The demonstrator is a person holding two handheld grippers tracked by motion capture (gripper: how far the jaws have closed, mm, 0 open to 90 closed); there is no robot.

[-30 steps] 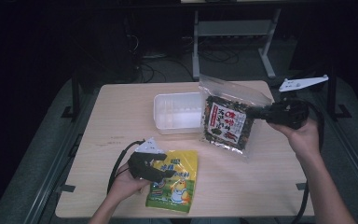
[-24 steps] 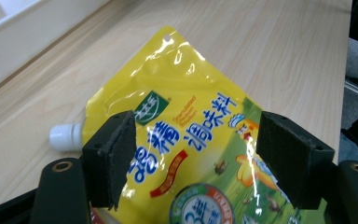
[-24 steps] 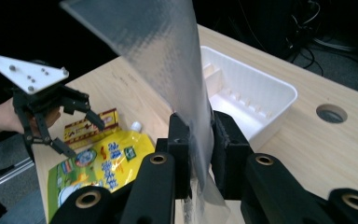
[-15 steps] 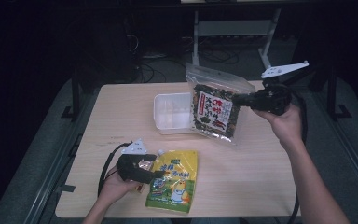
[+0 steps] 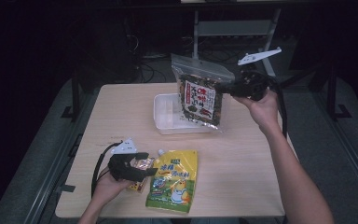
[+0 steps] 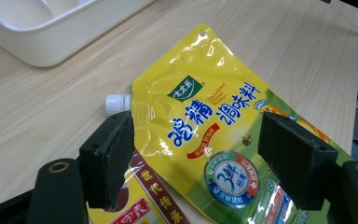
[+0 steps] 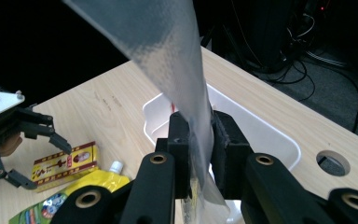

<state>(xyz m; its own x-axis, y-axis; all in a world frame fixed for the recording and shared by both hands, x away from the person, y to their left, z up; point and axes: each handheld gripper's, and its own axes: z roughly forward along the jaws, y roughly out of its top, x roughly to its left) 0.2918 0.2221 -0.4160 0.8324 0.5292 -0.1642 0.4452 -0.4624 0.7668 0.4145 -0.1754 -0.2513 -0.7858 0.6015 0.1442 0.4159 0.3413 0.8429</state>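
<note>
One bag of dark dried food (image 5: 199, 95) hangs in the air from the right claw (image 5: 226, 88), whose jaws are pinched shut on the bag's clear side edge, as the right gripper view makes plain. The bag hangs roughly upright, its long axis near vertical, with the sealed top up and its lower corner dipping toward the white tray (image 5: 165, 116) just beneath and behind it. That is the relation the next move turns on: the tray lies straight below the bag and a little toward the person's left of the claw, so lowering with a small shift that way would likely set the bag inside. Whether the bottom edge already touches the tray rim is hard to tell from above. Nearer the person, the left claw (image 6: 200, 158) is open, its jaws spread to either side of a yellow spouted pouch (image 5: 173, 179) lying flat on the counter (image 5: 261, 177), long axis running away from the person, white cap at its far left corner. A small red and yellow packet (image 7: 65, 171) lies just beside the pouch, partly tucked under its edge, below the left jaw. The right hand (image 5: 261, 107) is the nearer one to the tray.
</note>
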